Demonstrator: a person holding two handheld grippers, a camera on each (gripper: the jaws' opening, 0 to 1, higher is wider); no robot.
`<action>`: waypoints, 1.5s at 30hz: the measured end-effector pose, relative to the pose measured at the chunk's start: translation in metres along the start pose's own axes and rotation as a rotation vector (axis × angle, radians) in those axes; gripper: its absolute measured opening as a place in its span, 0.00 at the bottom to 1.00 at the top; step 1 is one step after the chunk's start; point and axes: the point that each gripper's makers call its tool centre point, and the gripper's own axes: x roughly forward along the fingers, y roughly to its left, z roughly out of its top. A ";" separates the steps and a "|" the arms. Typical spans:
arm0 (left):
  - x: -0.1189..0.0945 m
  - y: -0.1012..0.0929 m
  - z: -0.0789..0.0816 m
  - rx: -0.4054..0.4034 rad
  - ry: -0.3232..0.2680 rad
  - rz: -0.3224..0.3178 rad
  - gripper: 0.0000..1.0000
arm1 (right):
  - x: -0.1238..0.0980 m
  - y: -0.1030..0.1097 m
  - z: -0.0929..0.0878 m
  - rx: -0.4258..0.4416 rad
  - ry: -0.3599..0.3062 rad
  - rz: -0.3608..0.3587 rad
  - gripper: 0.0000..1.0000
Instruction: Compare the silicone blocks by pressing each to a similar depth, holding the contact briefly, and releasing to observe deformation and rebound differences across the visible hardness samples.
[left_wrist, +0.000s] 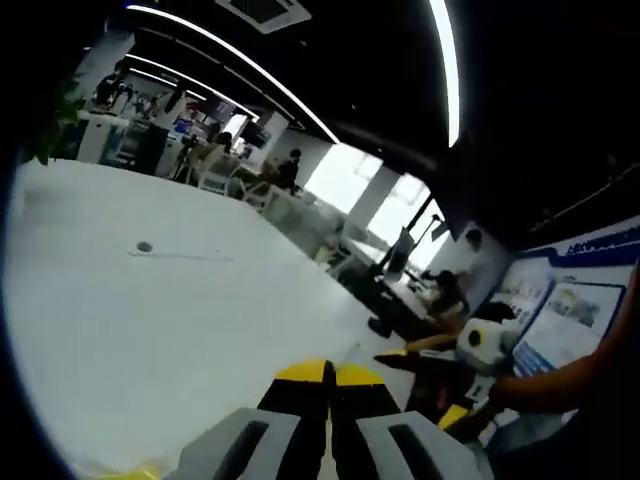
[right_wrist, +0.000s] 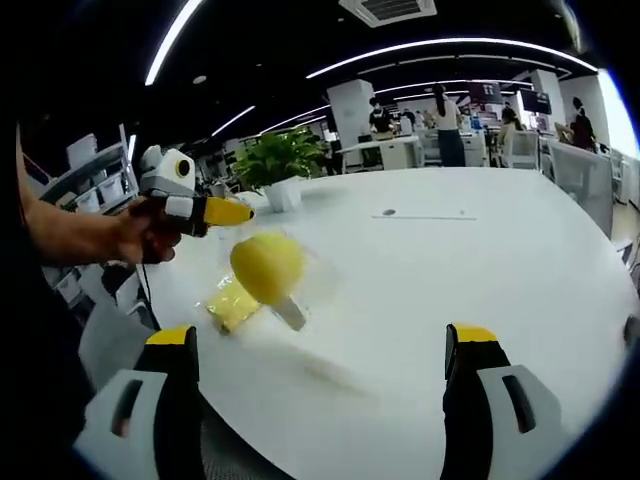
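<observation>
A rounded yellow silicone piece (right_wrist: 266, 266) shows blurred just above the white table (right_wrist: 430, 280), with a pale stub under it. Beside it a flat yellow block (right_wrist: 231, 303) lies on the table. My right gripper (right_wrist: 320, 336) stands open near the table's front edge, jaws wide apart, short of both pieces. A hand holds my left gripper (right_wrist: 232, 212) over the table beyond the yellow pieces, its yellow tips together and apart from them. In the left gripper view my left gripper (left_wrist: 331, 373) is shut with nothing seen between its tips, and the right gripper (left_wrist: 425, 385) shows at the right.
A potted plant (right_wrist: 280, 160) stands at the table's far left edge. A small dark spot (right_wrist: 388, 212) marks the tabletop further back. People, desks and chairs (right_wrist: 440, 125) stand beyond the table. The table edge (right_wrist: 300, 440) runs close under my right jaws.
</observation>
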 end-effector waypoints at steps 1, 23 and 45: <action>-0.001 -0.002 0.003 0.007 -0.007 -0.003 0.00 | 0.001 0.000 0.002 -0.001 -0.003 0.002 0.96; -0.021 -0.046 0.045 0.081 -0.070 -0.111 0.00 | 0.013 0.024 0.051 -0.105 -0.159 0.116 0.96; -0.041 -0.084 0.052 0.050 -0.096 -0.246 0.00 | 0.024 0.085 0.092 -0.072 -0.318 0.395 0.67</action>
